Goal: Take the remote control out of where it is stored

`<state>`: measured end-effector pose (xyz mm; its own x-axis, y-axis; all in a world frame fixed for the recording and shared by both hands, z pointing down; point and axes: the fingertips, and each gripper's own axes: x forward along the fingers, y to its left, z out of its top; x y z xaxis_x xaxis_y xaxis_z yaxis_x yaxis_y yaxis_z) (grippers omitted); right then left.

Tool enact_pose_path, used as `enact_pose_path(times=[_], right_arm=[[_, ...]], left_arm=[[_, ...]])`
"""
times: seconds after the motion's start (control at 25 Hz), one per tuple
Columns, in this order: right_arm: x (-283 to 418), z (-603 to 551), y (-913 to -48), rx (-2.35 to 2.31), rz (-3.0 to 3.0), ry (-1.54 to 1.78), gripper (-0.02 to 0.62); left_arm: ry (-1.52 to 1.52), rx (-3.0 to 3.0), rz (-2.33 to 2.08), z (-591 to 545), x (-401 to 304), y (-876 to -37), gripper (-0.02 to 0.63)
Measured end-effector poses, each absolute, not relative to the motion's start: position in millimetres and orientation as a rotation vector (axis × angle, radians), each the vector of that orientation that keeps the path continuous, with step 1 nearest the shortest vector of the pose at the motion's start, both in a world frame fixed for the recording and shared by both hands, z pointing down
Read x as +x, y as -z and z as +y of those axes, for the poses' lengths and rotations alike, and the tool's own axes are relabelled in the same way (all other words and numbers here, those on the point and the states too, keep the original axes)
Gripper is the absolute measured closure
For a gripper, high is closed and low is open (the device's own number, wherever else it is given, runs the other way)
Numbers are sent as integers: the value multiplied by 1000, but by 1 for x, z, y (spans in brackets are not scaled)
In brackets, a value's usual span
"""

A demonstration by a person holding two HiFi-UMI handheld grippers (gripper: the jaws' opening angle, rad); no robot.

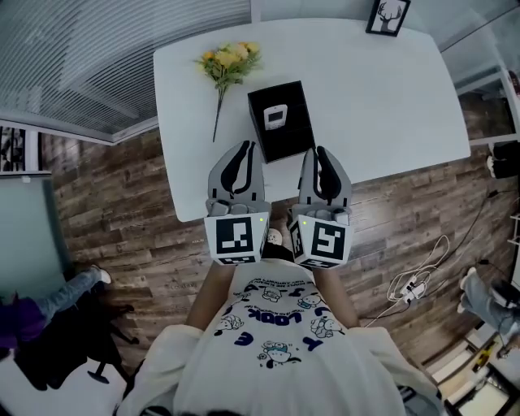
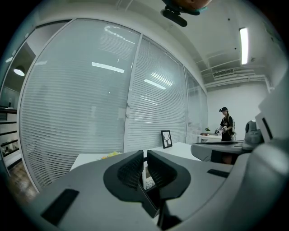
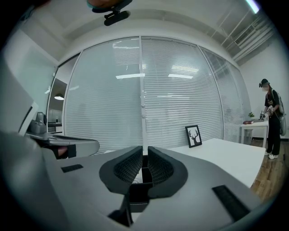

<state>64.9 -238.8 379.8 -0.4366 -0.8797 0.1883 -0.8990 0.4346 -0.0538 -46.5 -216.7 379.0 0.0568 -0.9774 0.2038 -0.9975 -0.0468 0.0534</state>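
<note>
A white remote control (image 1: 276, 117) lies in an open black box (image 1: 286, 146) near the front of the white table (image 1: 382, 97). My left gripper (image 1: 244, 150) and right gripper (image 1: 322, 154) hang side by side over the table's front edge, just short of the box. Both have their jaws together with nothing between them. In the left gripper view, the remote (image 2: 148, 180) shows through the thin slit beyond the left gripper (image 2: 145, 155). In the right gripper view, the black box (image 3: 139, 189) sits just past the right gripper (image 3: 145, 151).
A bunch of yellow flowers (image 1: 230, 61) lies left of the box. A framed deer picture (image 1: 387, 16) stands at the table's far edge. Glass walls with blinds (image 2: 90, 103) stand behind. Cables (image 1: 414, 284) lie on the wood floor. A person (image 2: 226, 122) stands far off.
</note>
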Motion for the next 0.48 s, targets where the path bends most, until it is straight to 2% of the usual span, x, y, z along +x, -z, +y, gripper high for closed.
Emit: enact_pose_path(times=[0.2, 0.28, 0.48], right_arm=[[64, -262, -393, 1597, -2503, -244, 541], [65, -268, -399, 1602, -2482, -259, 541], [63, -282, -412, 1605, -2454, -282, 541]], left_arm=[[-198, 2149, -1976, -245, -48, -396, 578], [-202, 2151, -1941, -253, -48, -403, 521], [-261, 2186, -1867, -274, -46, -422, 488]])
